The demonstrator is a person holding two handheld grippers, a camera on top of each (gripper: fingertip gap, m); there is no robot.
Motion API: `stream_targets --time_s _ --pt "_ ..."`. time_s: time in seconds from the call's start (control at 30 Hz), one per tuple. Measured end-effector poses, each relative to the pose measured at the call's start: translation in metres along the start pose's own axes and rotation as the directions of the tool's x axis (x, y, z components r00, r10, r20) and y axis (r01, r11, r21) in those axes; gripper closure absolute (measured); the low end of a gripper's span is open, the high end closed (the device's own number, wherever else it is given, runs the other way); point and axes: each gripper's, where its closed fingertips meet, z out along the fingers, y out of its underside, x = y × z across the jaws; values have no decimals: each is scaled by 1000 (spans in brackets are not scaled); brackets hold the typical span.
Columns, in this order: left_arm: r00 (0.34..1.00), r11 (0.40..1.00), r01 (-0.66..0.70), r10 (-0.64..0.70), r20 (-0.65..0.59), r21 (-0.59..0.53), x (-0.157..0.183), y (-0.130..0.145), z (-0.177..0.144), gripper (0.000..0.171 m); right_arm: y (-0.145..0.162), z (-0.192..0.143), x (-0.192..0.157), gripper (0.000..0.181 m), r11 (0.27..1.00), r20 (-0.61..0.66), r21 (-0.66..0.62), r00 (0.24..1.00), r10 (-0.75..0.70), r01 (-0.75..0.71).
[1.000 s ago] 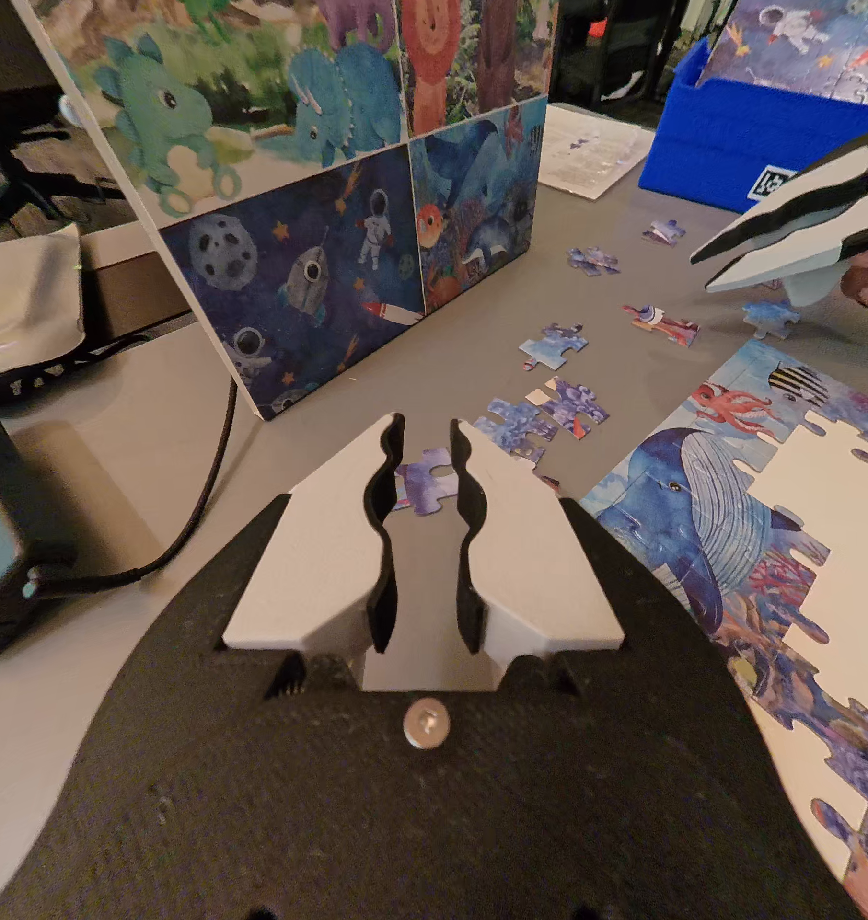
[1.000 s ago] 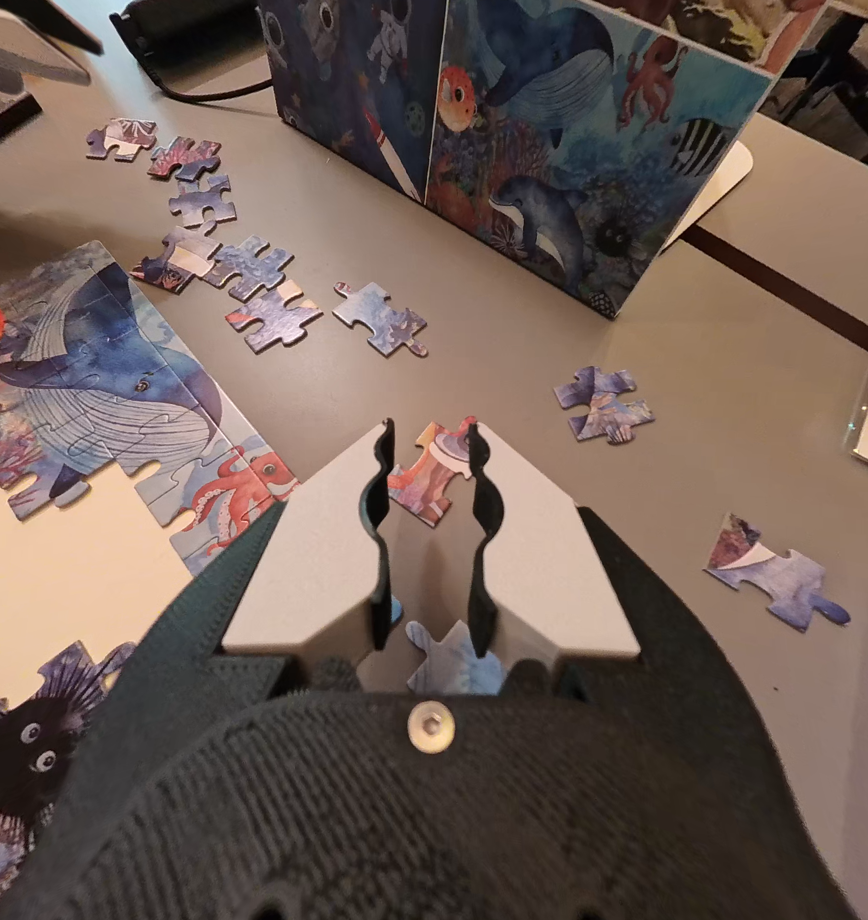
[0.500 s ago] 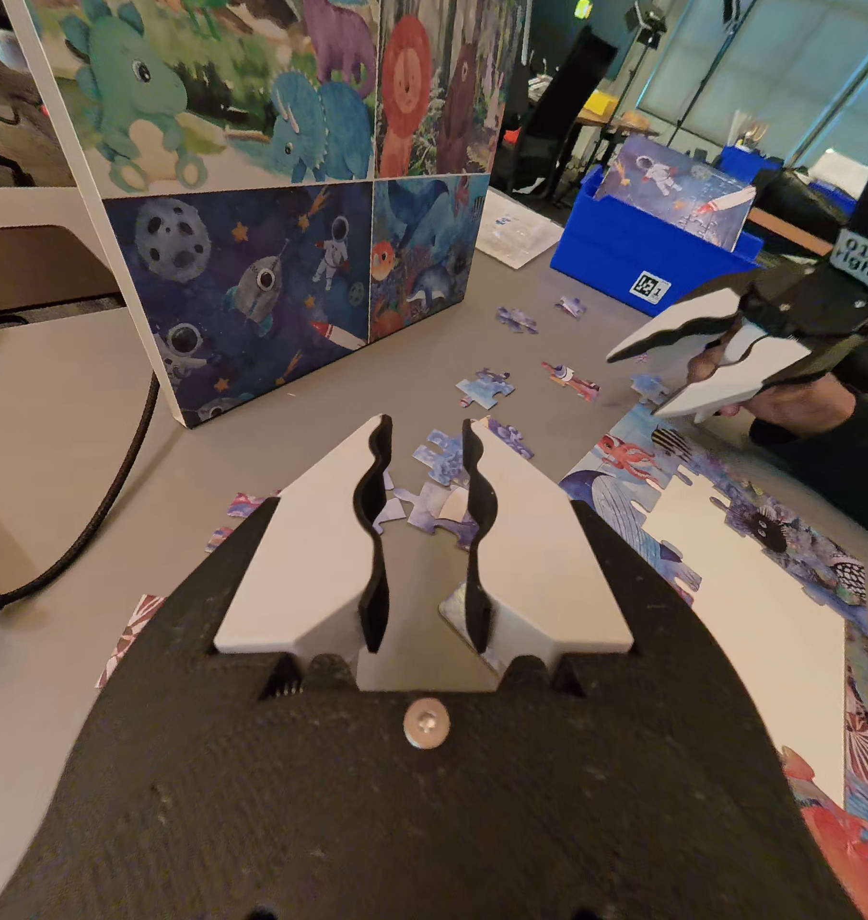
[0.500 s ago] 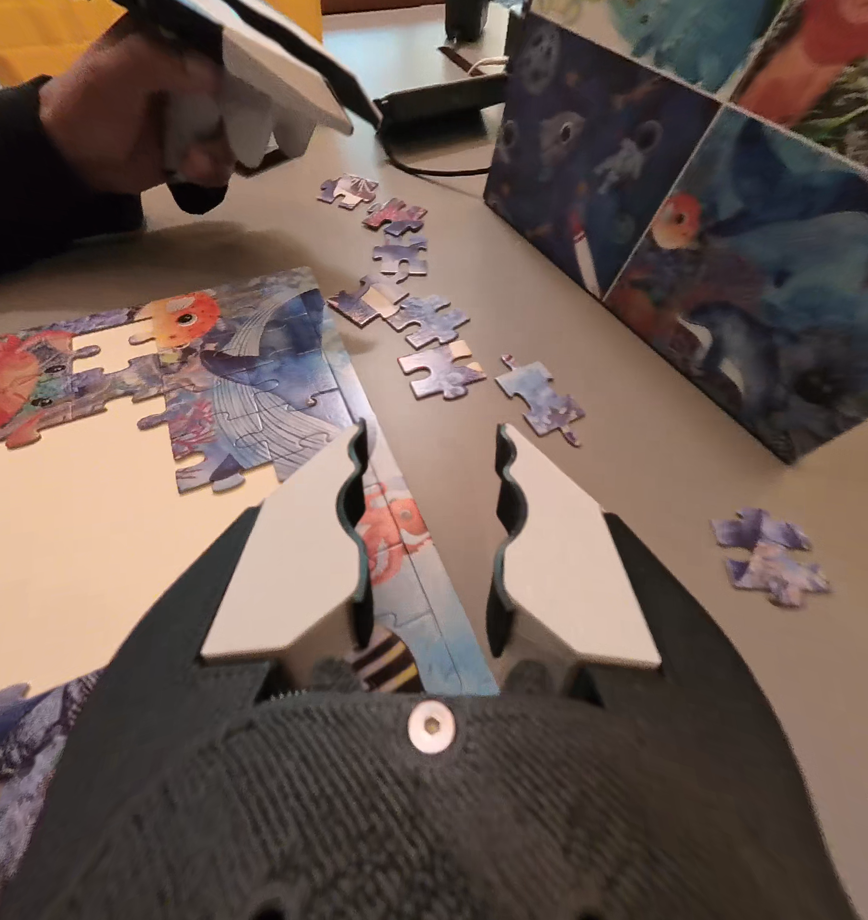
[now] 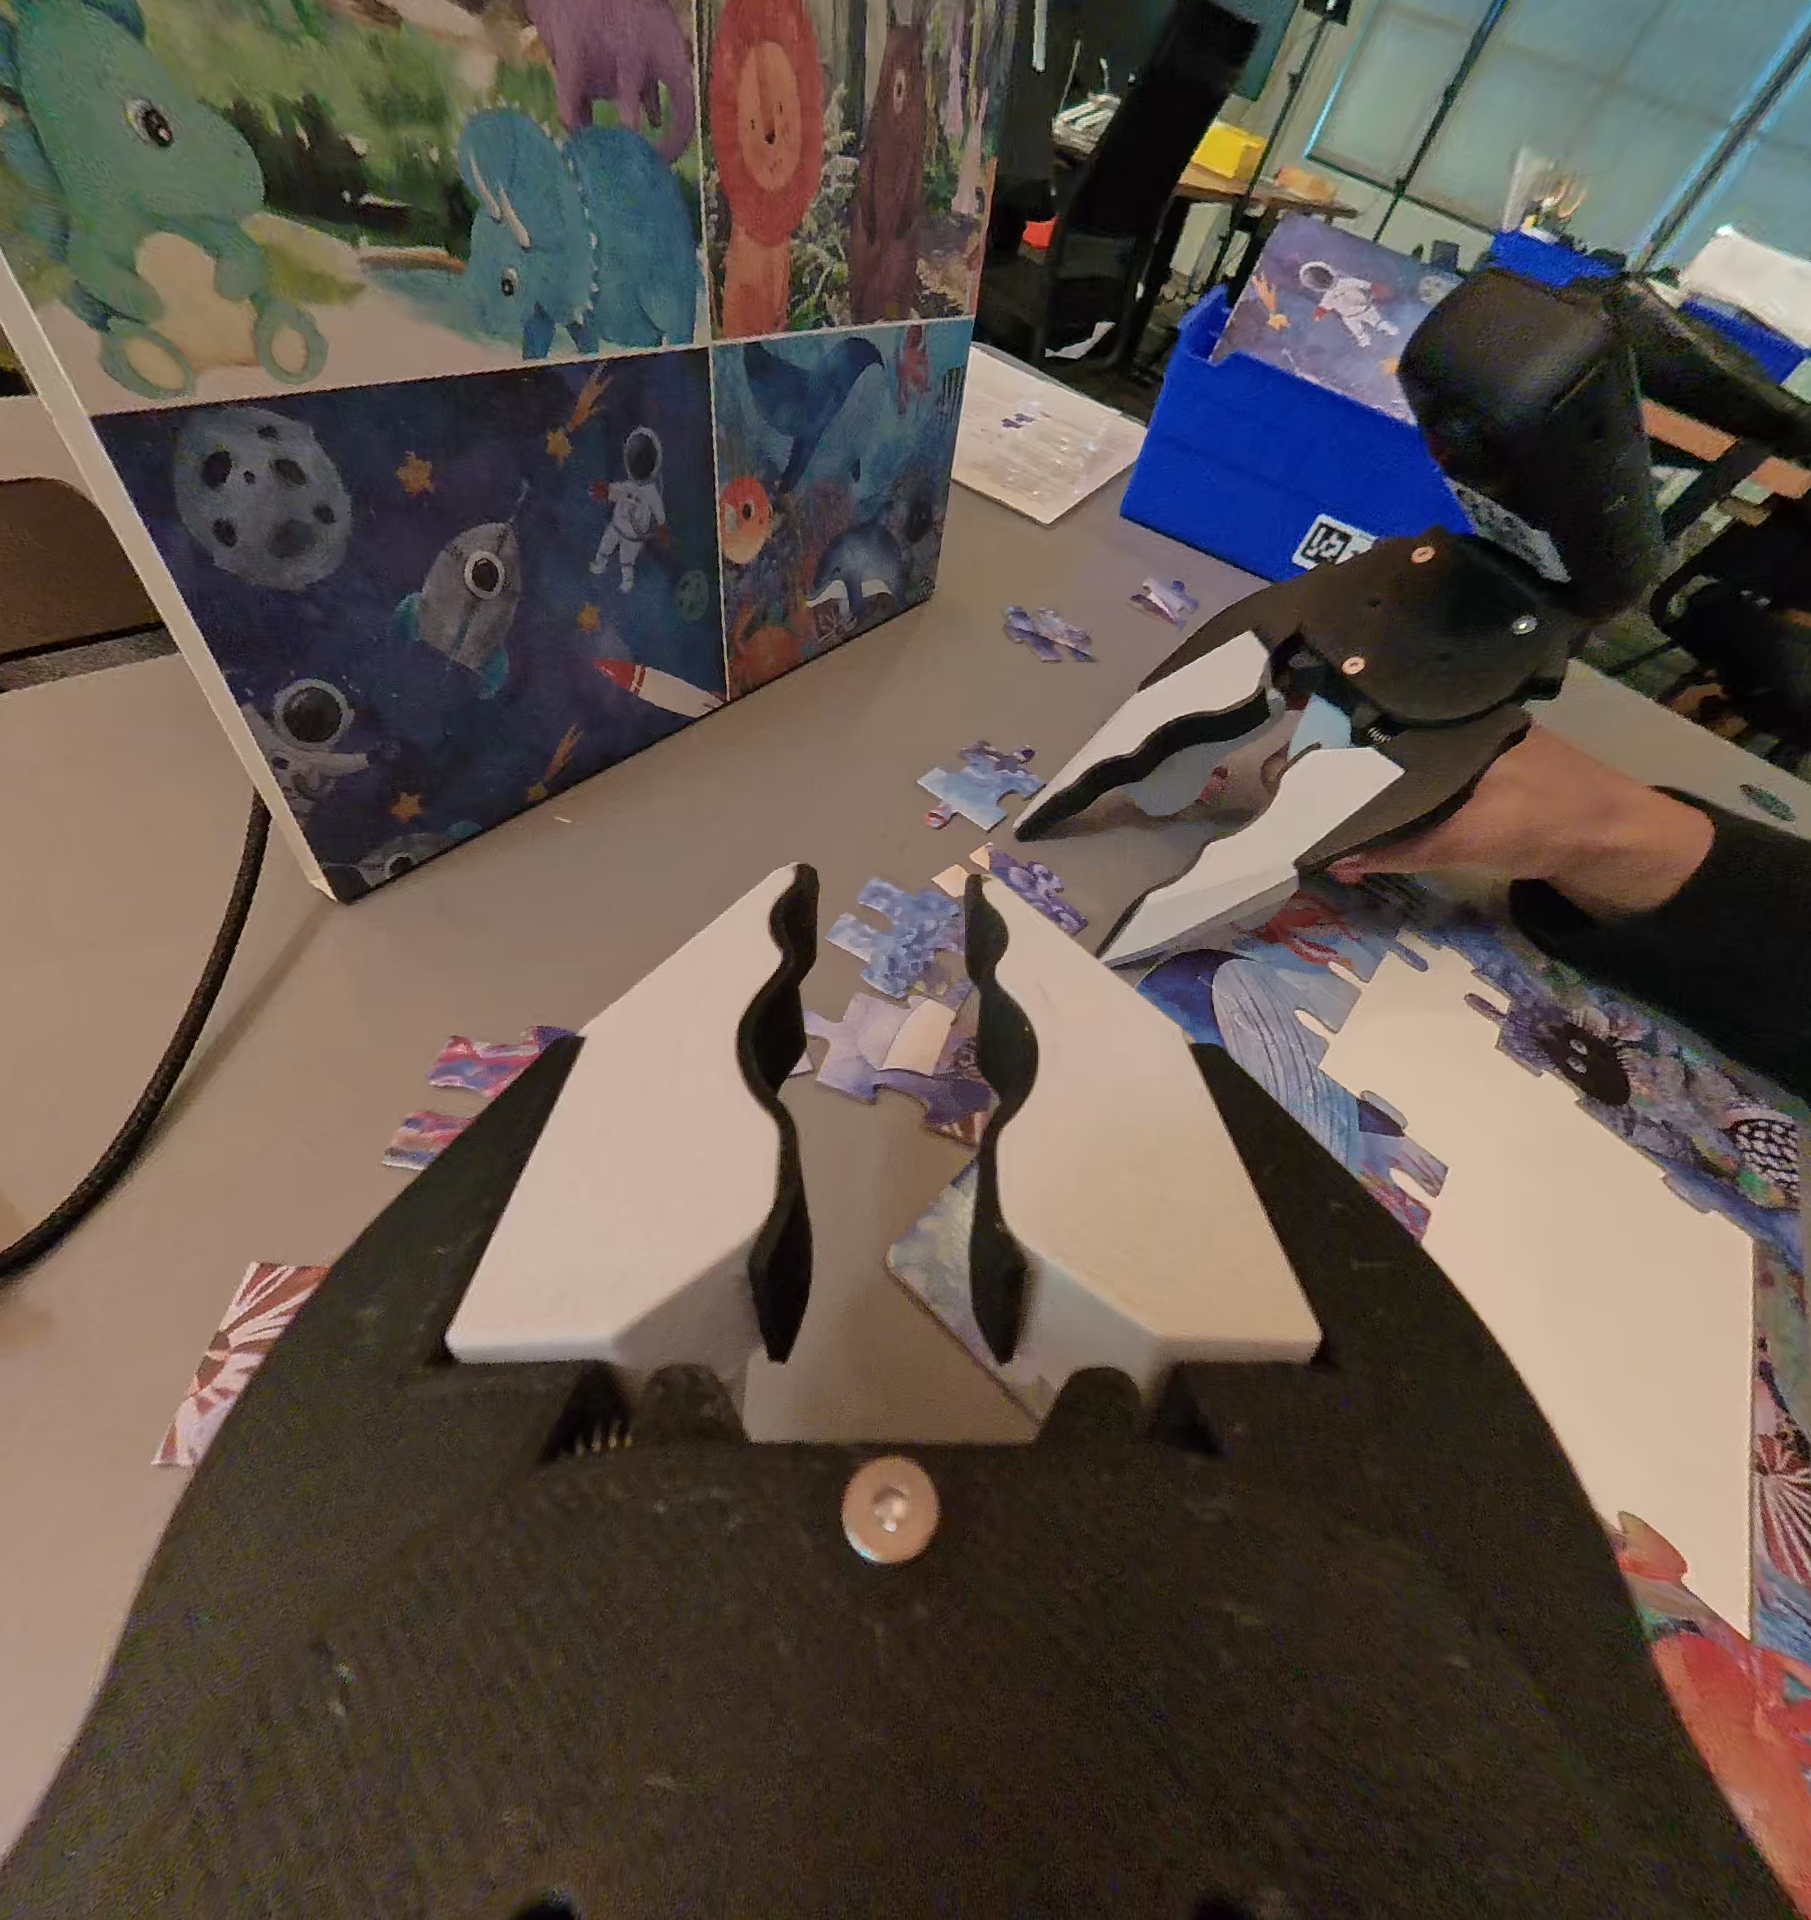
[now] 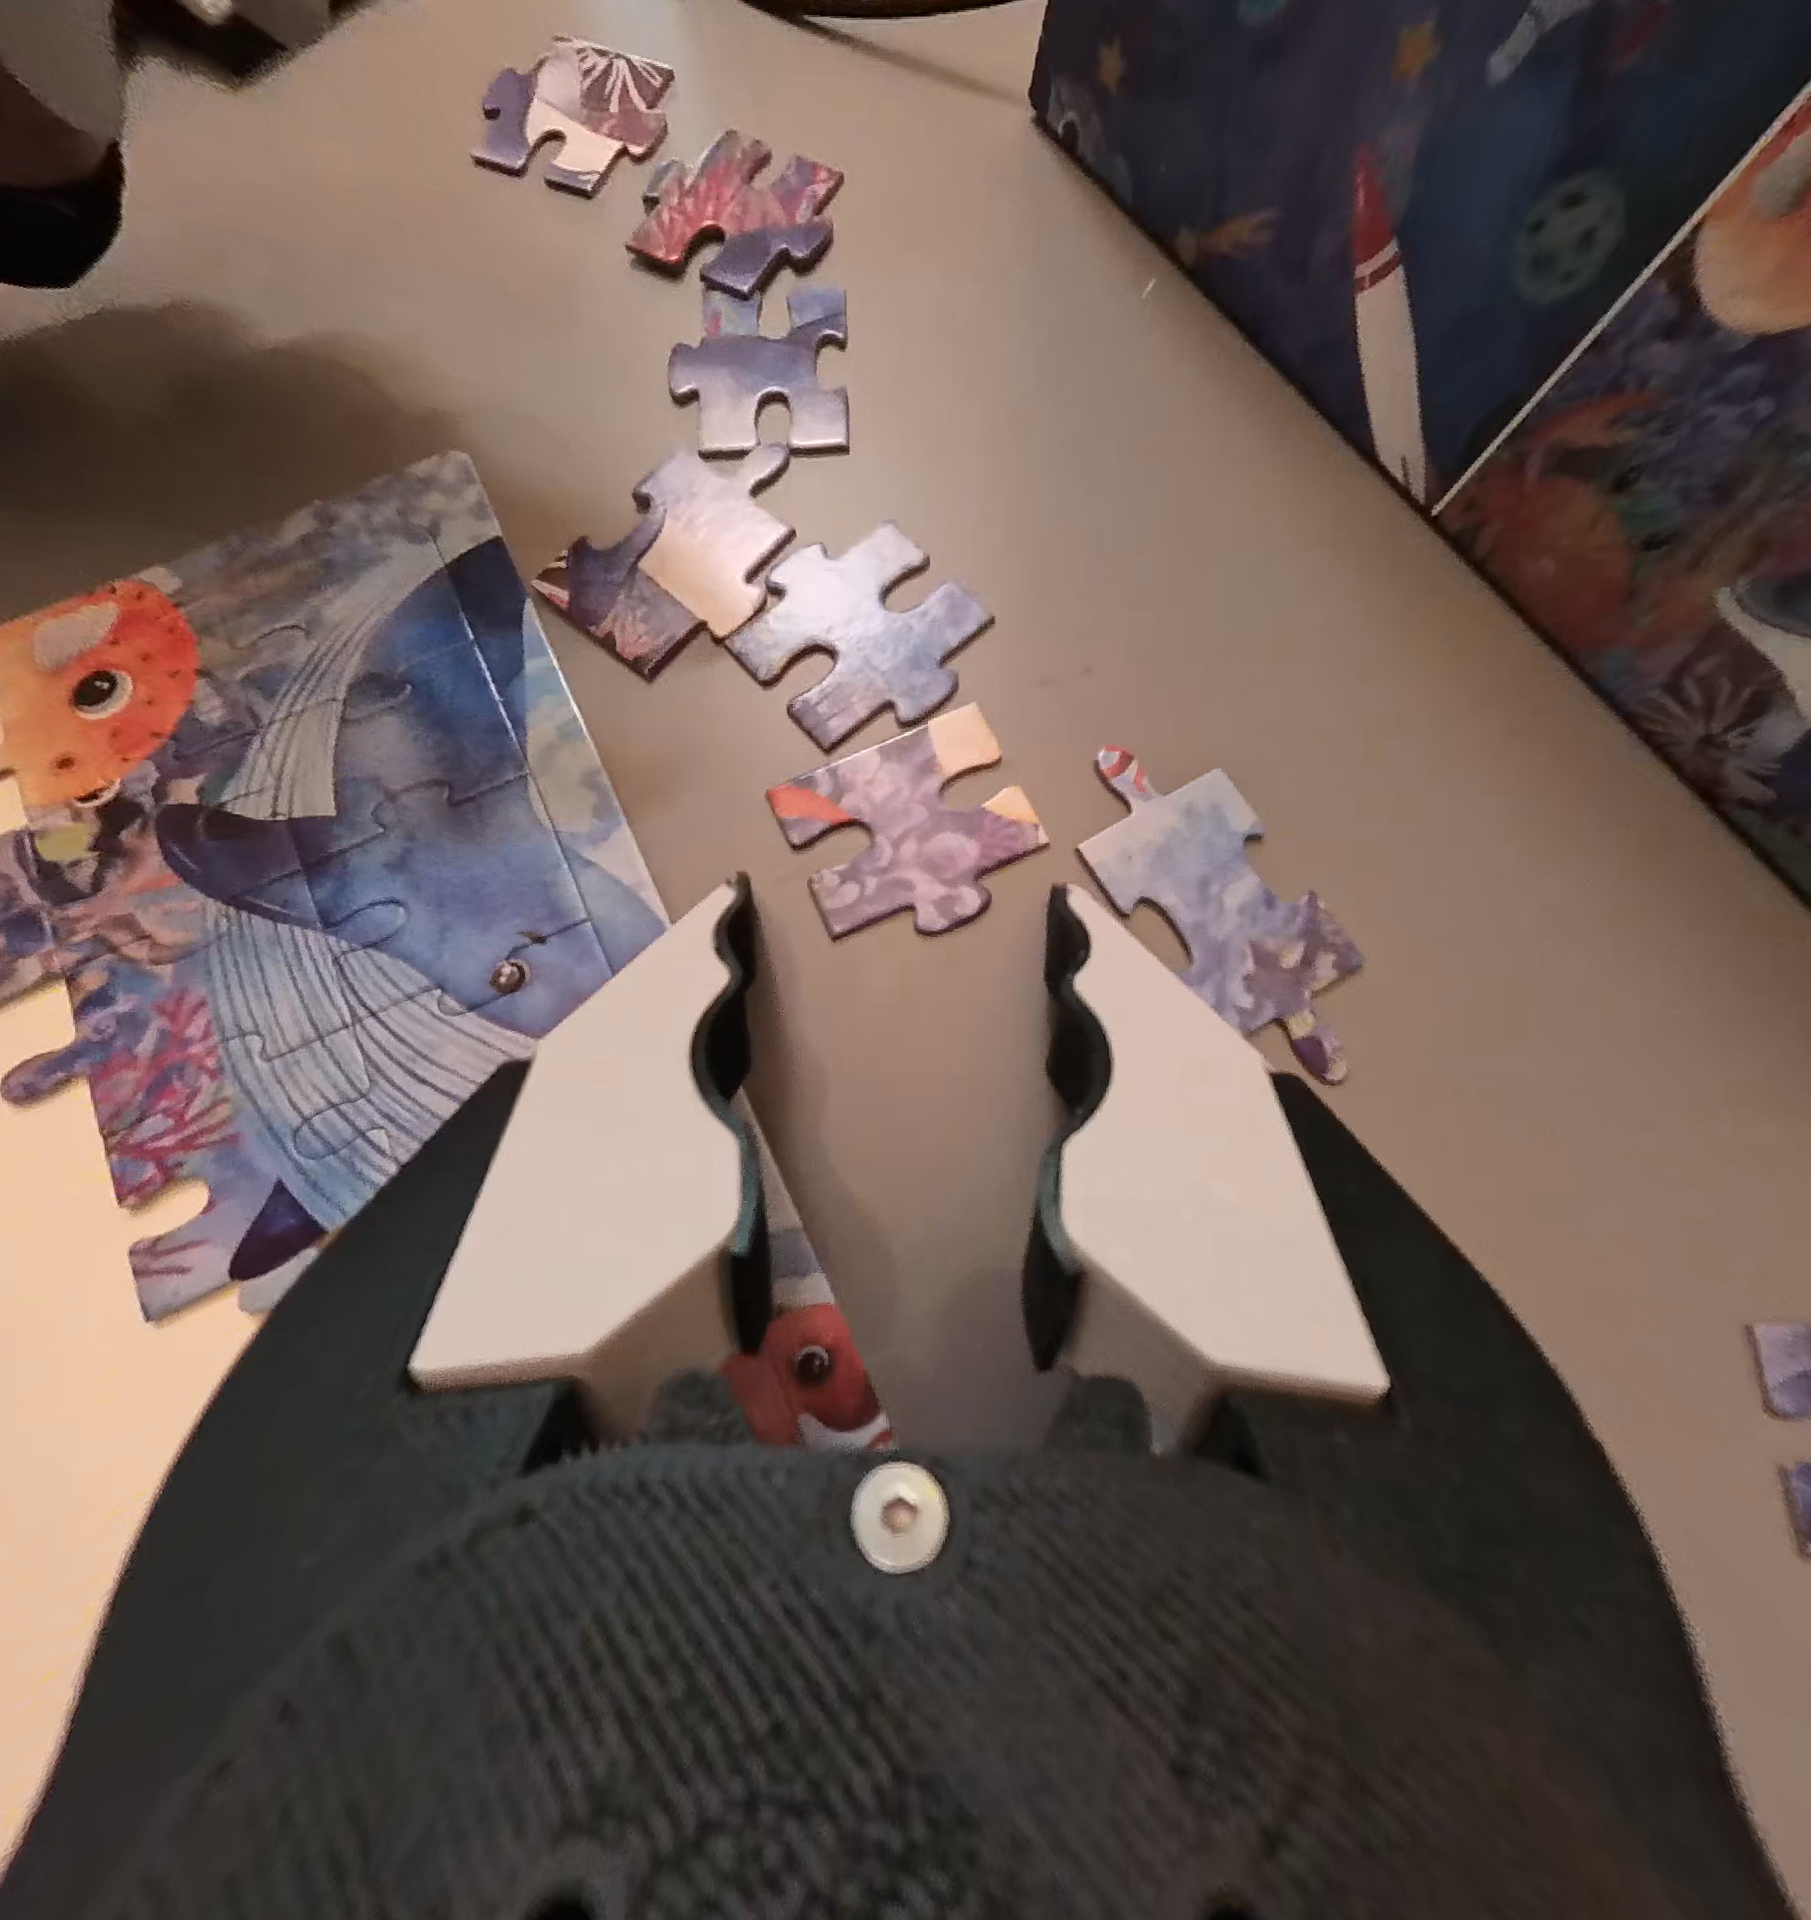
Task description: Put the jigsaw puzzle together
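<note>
Standing at one o'clock on the grey table (image 5: 80, 831), the blue bin (image 5: 1265, 488) holds a board with a spaceman picture (image 5: 1337, 312) leaning inside it; only the left wrist view shows it.

The half-built puzzle (image 5: 1285, 1018) lies flat at three o'clock in that view, its picture pieces forming a border around a bare white middle (image 5: 1566, 1226). In the right wrist view the same puzzle (image 6: 361, 894) fills nine o'clock, with an orange fish (image 6: 101, 686) and a whale's eye clear, details the left view blurs or hides.

Left claw (image 5: 885, 904): released, its jaws a narrow gap apart with nothing between them, hanging over loose blue pieces (image 5: 901, 935). A puzzle corner shows under its right finger.

Right claw (image 6: 896, 904): released and spread wide, empty, low over bare table between the puzzle edge and a string of loose pieces (image 6: 859, 634) running toward twelve o'clock. One pale piece with a striped tab (image 6: 1213, 894) lies just beside its right finger. The left view shows this claw (image 5: 1067, 883) from the side, gripped by a hand (image 5: 1566, 831) in a dark sleeve, tips down near the table.

The picture box (image 5: 527, 540) stands upright at eleven o'clock in the left view, showing dinosaurs, a lion and a rocket; the right view catches only its lower corner (image 6: 1503, 312) at one o'clock. A black cable (image 5: 184, 1039) at nine o'clock appears in the left view alone.
</note>
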Motion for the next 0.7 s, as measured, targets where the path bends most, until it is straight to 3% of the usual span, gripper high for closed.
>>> stream_targets --time_s 0.2,0.27,0.3,0.43,0.57,0.7 --pt "1000 1000 8 -8 -11 28 3 -6 -3 147 1 -1 -2 153 1000 -13 1 1000 -27 27" --pt "1000 1000 10 -9 -14 28 4 -6 -3 147 1 -2 -2 174 998 -26 -2 998 -57 57" --pt "1000 1000 8 -8 -13 26 4 -6 -2 147 2 -3 -2 175 997 -36 -2 996 -77 77" --pt "1000 1000 2 -2 -5 26 3 -6 -3 147 -1 -9 -5 169 996 -36 17 995 -89 89" --pt "1000 1000 13 -13 -10 21 1 -3 -1 147 -7 -8 0 143 994 -49 52 995 -90 92" --pt "1000 1000 21 -21 -10 13 -1 1 1 147 -3 1 4 133 996 -14 16 996 -86 86"
